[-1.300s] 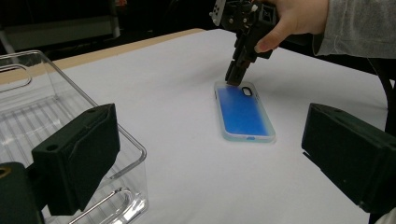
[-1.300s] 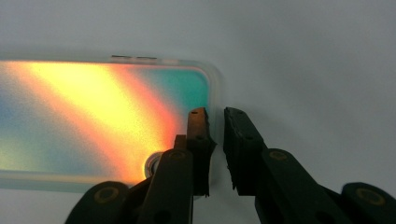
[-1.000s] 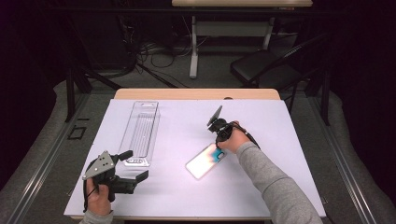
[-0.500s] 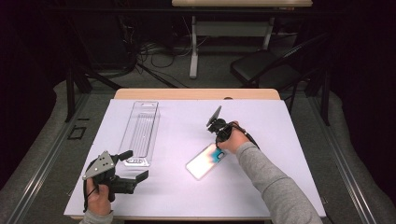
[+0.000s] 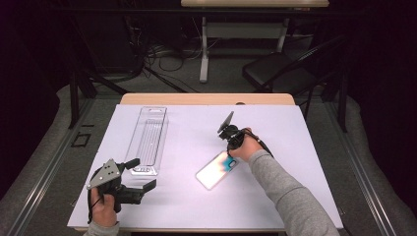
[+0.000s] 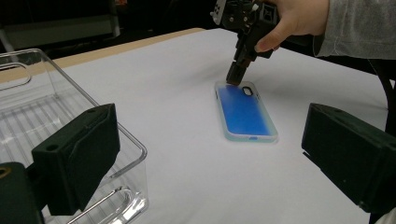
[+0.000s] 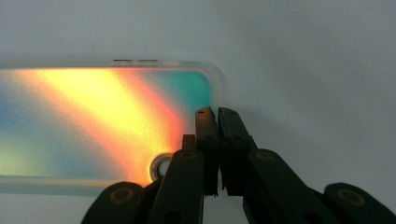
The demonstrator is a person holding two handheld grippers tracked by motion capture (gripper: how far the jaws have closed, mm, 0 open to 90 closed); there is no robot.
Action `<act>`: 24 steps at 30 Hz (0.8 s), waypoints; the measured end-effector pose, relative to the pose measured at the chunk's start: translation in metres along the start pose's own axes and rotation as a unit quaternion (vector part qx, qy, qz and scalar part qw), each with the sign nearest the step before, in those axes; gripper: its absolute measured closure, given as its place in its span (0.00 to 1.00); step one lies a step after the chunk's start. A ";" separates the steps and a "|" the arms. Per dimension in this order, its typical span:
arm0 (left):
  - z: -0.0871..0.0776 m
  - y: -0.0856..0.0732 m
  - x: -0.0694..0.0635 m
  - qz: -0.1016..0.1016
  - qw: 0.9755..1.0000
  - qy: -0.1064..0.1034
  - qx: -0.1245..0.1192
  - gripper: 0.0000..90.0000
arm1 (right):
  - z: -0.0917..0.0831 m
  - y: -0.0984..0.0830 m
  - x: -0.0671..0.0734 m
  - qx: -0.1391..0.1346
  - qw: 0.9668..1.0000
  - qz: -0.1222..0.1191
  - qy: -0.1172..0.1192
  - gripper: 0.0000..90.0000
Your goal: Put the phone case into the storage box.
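We see the right tongs (image 7: 217,111) pinched shut at the phone case's (image 5: 217,169) end edge, seemingly gripping it, mid-desk (image 5: 196,123). Left tongs (image 5: 141,173) gape wide beside the clear tray (image 5: 150,137).

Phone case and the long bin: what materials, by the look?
Phone case: likely soft plastic, with a frosted translucent rim; its glossy iridescent back reads blue or rainbow depending on view. Long bin: clear rigid plastic, probably acrylic; see-through walls, ribbed floor, shiny edges.
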State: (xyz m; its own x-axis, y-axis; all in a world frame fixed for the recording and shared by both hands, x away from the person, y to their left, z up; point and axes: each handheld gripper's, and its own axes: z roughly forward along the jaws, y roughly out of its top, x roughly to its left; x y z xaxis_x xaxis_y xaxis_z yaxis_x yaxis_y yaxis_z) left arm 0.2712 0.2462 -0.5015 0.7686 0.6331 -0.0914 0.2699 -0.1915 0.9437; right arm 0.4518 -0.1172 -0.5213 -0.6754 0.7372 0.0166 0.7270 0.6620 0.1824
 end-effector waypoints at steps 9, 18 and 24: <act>0.001 0.000 0.000 0.001 1.000 -0.004 0.003 0.05 | 0.002 -0.002 0.000 -0.015 1.000 0.013 0.010 0.98; 0.001 0.001 0.000 -0.002 1.000 -0.009 0.000 0.05 | 0.001 -0.002 0.000 -0.016 1.000 0.014 0.014 0.98; 0.000 0.003 -0.002 -0.008 1.000 -0.019 -0.006 0.05 | -0.002 -0.002 0.001 -0.014 1.000 0.018 0.020 0.98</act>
State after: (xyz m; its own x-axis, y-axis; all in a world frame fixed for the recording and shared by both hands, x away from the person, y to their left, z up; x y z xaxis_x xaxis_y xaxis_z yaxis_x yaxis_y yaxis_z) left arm 0.2701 0.2443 -0.4983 0.7862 0.6064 -0.1189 0.2760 -0.1724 0.9456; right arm 0.4495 -0.1184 -0.5202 -0.6537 0.7542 0.0627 0.7477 0.6307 0.2078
